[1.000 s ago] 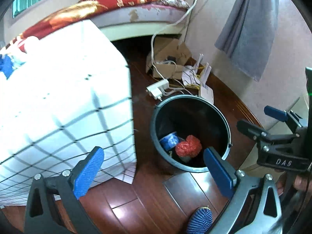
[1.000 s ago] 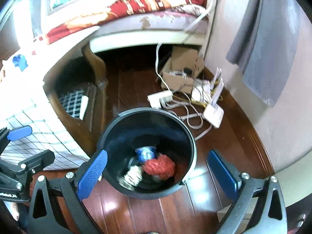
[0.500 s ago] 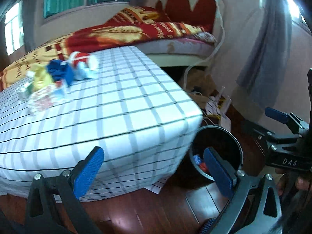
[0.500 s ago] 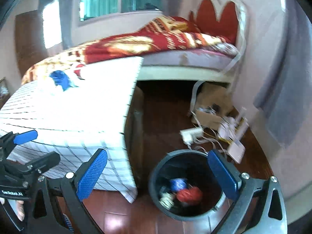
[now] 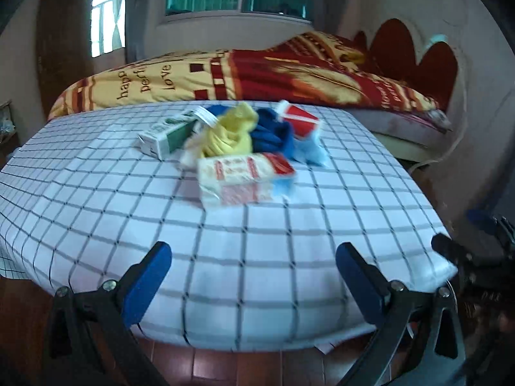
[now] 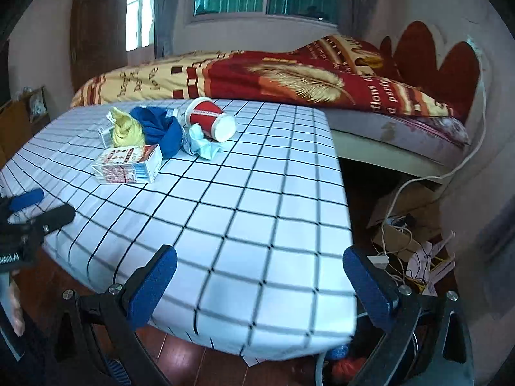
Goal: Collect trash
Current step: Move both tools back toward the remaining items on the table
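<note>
A pile of trash lies at the far side of the checked table: a red-and-white carton, a green-and-white carton, a yellow wad, a blue cloth, a red paper cup on its side and a pale blue wad. My left gripper is open and empty at the table's near edge. My right gripper is open and empty over the near right corner. The bin with red trash peeks out below.
A bed with a red and yellow blanket stands behind the table. A cardboard box, cables and papers lie on the wooden floor at the right by the wall.
Both grippers have swung up from the bin on the floor to face the tabletop. The trash pile has come into view ahead. Both stayed open.
</note>
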Demonstrator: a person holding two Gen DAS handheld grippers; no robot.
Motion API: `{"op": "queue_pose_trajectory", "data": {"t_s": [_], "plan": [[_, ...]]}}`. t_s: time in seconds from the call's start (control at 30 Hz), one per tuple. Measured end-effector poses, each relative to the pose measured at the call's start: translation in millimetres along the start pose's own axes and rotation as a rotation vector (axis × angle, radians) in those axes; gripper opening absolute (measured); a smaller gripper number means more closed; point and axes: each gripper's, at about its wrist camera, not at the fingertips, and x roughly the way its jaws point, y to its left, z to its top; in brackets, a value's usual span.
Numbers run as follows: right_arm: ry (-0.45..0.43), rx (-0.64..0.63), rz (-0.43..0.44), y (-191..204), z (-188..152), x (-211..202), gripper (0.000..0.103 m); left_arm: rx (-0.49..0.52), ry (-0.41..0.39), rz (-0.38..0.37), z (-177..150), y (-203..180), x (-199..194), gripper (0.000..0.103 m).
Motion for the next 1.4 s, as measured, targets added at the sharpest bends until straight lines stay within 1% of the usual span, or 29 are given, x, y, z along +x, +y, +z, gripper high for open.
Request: {"op": "queue_pose_trajectory", "data": {"t_s": [0.07, 0.13, 0.2, 0.3, 0.4, 0.47, 0.5, 0.67, 0.8, 0.83, 0.9, 0.97, 1.0, 1.03, 1.13, 1.17, 1.2, 1.23, 1.27, 1.4], "plan": [[0.012, -0.011, 0.009, 9.6, 9.0, 15.2, 0.103, 0.001, -0.006, 0.012, 7.6, 5.3, 9.0, 0.102], [0.017, -0.017, 0.01, 11.1, 13.2, 22.8, 0.103, -0.005, 0.002, 0.011, 15.5, 8.6, 25.1, 0.102], [0.024, -0.021, 0.009, 13.4, 17.4, 32.4, 0.103, -0.003, 0.008, 0.018, 17.3, 10.5, 31.9, 0.102], [0.035, -0.016, -0.002, 9.8, 22.1, 44.8, 0.103, -0.008, 0.03, 0.017, 21.8, 6.6, 47.2, 0.102], [0.041, 0.001, -0.005, 2.8, 23.1, 53.8, 0.103, 0.0, 0.04, 0.035, 26.3, -5.8, 60.5, 0.102], [0.046, 0.009, -0.005, -1.1, 23.4, 59.1, 0.103, 0.009, 0.045, 0.057, 29.6, -15.6, 68.7, 0.102], [0.047, 0.01, -0.005, -2.8, 23.5, 60.8, 0.103, 0.014, 0.045, 0.084, 31.3, -21.1, 72.1, 0.102], [0.053, 0.02, 0.003, -9.8, 25.7, 70.7, 0.103, 0.007, 0.059, 0.116, 38.2, -29.8, 81.3, 0.103], [0.05, 0.032, 0.01, -14.2, 28.6, 74.3, 0.103, 0.043, 0.066, 0.154, 40.2, -32.6, 88.1, 0.103], [0.049, 0.033, 0.01, -15.3, 29.5, 74.9, 0.103, 0.04, 0.072, 0.159, 40.2, -30.1, 89.1, 0.103], [0.047, 0.034, 0.012, -17.6, 30.4, 75.6, 0.103, 0.017, 0.076, 0.142, 42.3, -24.9, 90.4, 0.103], [0.045, 0.034, 0.011, -19.8, 30.2, 76.1, 0.103, 0.006, 0.08, 0.15, 43.1, -20.2, 91.9, 0.103], [0.046, 0.035, 0.012, -20.7, 29.7, 76.9, 0.103, -0.01, 0.096, 0.148, 43.9, -15.3, 93.8, 0.103], [0.052, 0.037, 0.012, -21.4, 29.1, 78.3, 0.103, -0.037, 0.092, 0.144, 44.6, -9.0, 93.2, 0.102], [0.055, 0.034, 0.015, -21.6, 28.9, 79.1, 0.103, -0.085, 0.084, 0.217, 42.1, 14.9, 91.1, 0.102], [0.052, 0.031, 0.015, -21.3, 29.7, 78.7, 0.103, -0.116, 0.083, 0.238, 40.4, 27.0, 90.1, 0.101], [0.048, 0.03, 0.016, -20.9, 30.8, 78.6, 0.103, -0.176, 0.08, 0.26, 36.9, 44.7, 87.0, 0.098], [0.046, 0.033, 0.019, -20.5, 32.1, 78.8, 0.103, -0.225, 0.074, 0.263, 33.7, 57.6, 83.1, 0.098], [0.042, 0.039, 0.024, -19.9, 33.9, 79.5, 0.103, -0.248, 0.068, 0.255, 30.7, 63.9, 79.3, 0.098], [0.04, 0.047, 0.052, -10.6, 40.2, 85.8, 0.103, -0.213, 0.056, 0.254, 30.9, 53.5, 75.7, 0.098]]}}
